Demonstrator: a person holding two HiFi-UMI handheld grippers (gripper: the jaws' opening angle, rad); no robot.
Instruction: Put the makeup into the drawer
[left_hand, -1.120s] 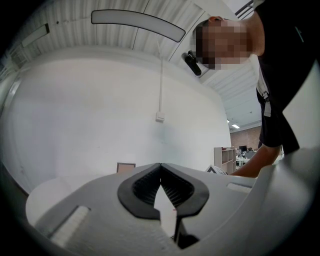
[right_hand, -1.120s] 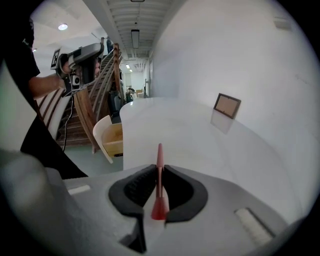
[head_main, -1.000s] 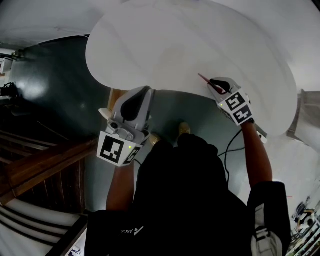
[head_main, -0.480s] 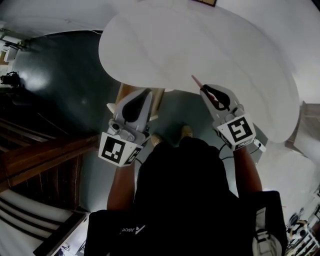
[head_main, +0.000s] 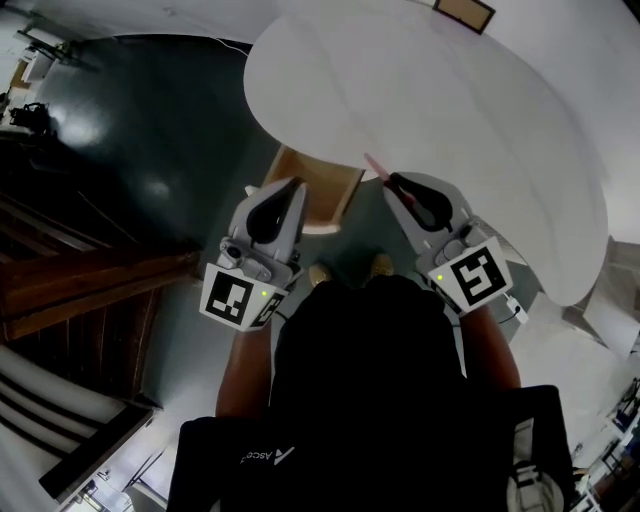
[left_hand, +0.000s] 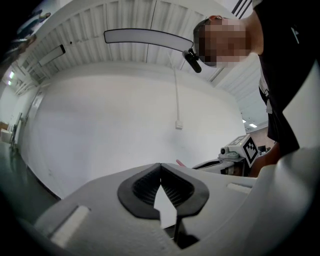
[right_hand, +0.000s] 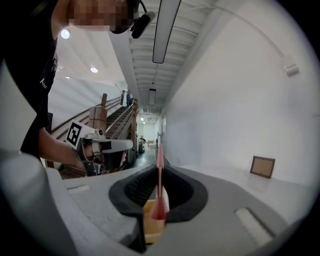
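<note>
My right gripper is clenched on the pencil by its rear end, tip leading. It sits just beside the open drawer under the near edge of the surface, which I judge ready for insertion. Left gripper: clenched, empty.

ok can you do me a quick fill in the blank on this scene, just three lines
1. The right gripper is shut on a thin makeup stick whose colour is ____.
2. The left gripper has its jaws together with ____ between them.
3. The wooden drawer under the white table is ____, not closed.

Missing words: pink; nothing; open
</note>
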